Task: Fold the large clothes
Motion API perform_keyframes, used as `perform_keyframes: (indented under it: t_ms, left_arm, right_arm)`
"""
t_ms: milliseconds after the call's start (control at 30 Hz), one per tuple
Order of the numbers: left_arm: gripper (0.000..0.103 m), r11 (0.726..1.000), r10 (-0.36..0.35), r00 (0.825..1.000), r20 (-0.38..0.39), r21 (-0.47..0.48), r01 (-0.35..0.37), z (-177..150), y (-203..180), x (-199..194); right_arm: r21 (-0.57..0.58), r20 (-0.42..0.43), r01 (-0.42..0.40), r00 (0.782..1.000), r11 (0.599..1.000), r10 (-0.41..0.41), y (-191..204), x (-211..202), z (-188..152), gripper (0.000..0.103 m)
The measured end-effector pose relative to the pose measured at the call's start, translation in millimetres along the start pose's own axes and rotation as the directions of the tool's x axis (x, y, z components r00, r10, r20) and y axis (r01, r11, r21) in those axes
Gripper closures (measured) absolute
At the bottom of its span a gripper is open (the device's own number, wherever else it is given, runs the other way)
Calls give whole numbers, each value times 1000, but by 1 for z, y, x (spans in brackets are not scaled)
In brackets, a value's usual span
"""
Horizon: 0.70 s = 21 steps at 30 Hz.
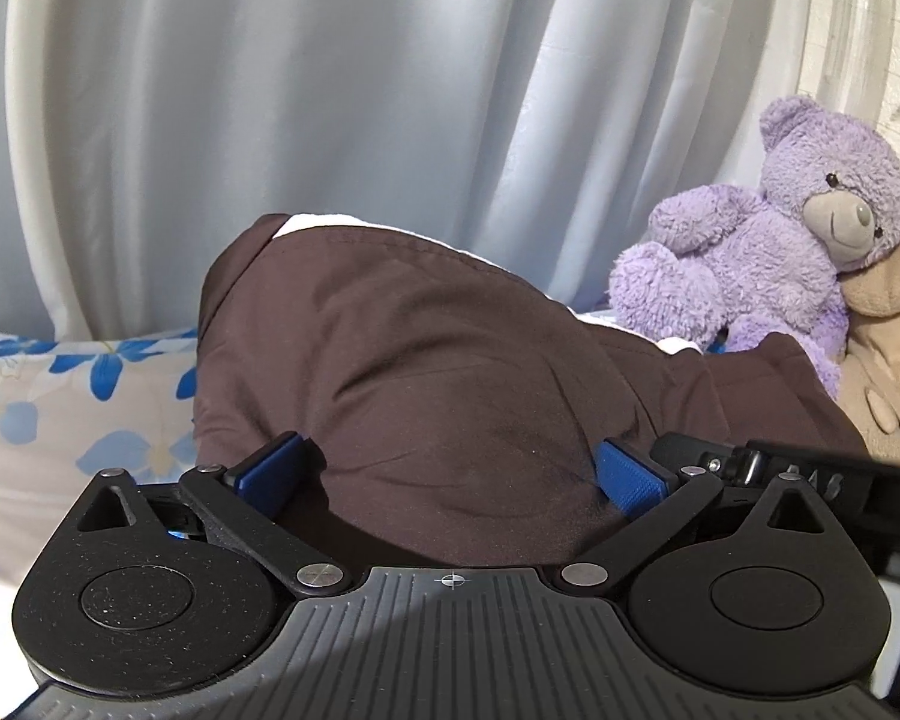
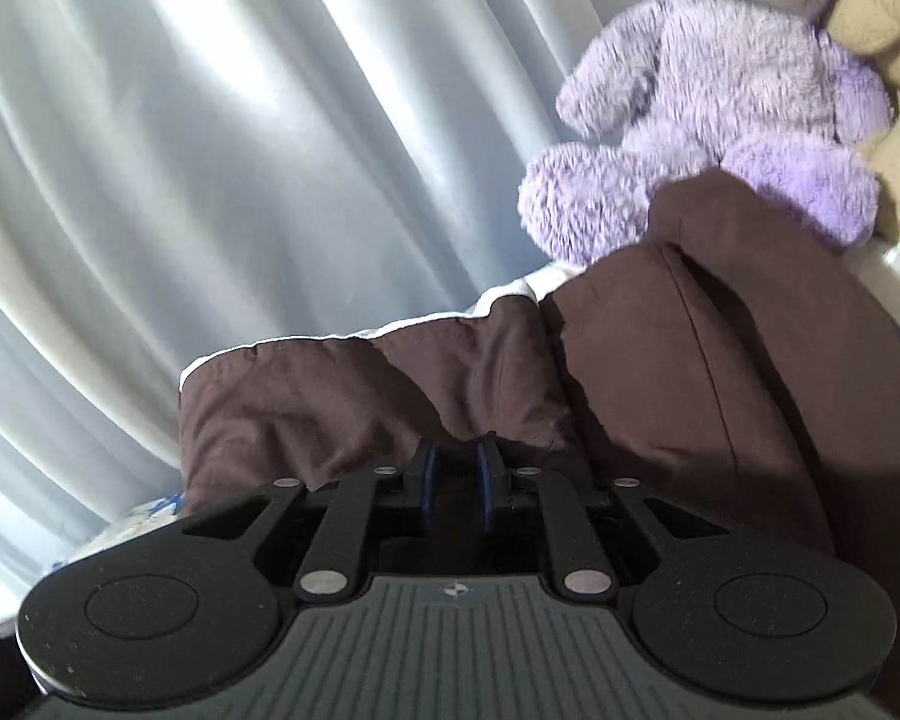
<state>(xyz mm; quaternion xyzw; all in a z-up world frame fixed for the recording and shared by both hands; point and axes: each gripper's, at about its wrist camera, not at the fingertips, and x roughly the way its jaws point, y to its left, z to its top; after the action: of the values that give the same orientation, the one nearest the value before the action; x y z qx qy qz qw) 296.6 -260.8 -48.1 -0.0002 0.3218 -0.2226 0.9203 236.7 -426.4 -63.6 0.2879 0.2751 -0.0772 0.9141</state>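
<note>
A dark brown garment (image 1: 426, 360) with a white lining edge lies bunched on the bed. My left gripper (image 1: 450, 471) is open, its blue pads (image 1: 270, 471) spread wide on either side of a bulge of the brown cloth. In the right wrist view the same garment (image 2: 690, 372) fills the middle and right. My right gripper (image 2: 456, 468) is shut on a fold of the brown garment, its pads nearly together with cloth between them. The right gripper's black body also shows at the right edge of the left wrist view (image 1: 810, 480).
A purple teddy bear (image 1: 780, 228) and a beige plush toy (image 1: 894, 348) sit at the right, just behind the garment; the bear also shows in the right wrist view (image 2: 720, 96). White curtains (image 1: 270, 90) hang behind. The bed has a blue-flowered sheet (image 1: 60, 408).
</note>
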Motion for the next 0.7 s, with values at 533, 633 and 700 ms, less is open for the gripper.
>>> perform_keyframes:
  t_ms: [533,633,700]
  left_arm:
    - [0,1000,-16,998,53,-16,17,-7,11,-8]
    - [0,1000,10,997,79,8,-11,-14,5,-7]
    - [0,999,31,997,67,19,-32,-11,2,-5]
  right_arm:
    - [-142,50,86,996,986,-79,1,-12,-14,103]
    - [-163,116,75,992,984,-56,-8,-17,-31,103]
    - [-159,111,78,992,984,-61,-9,-9,-32,103]
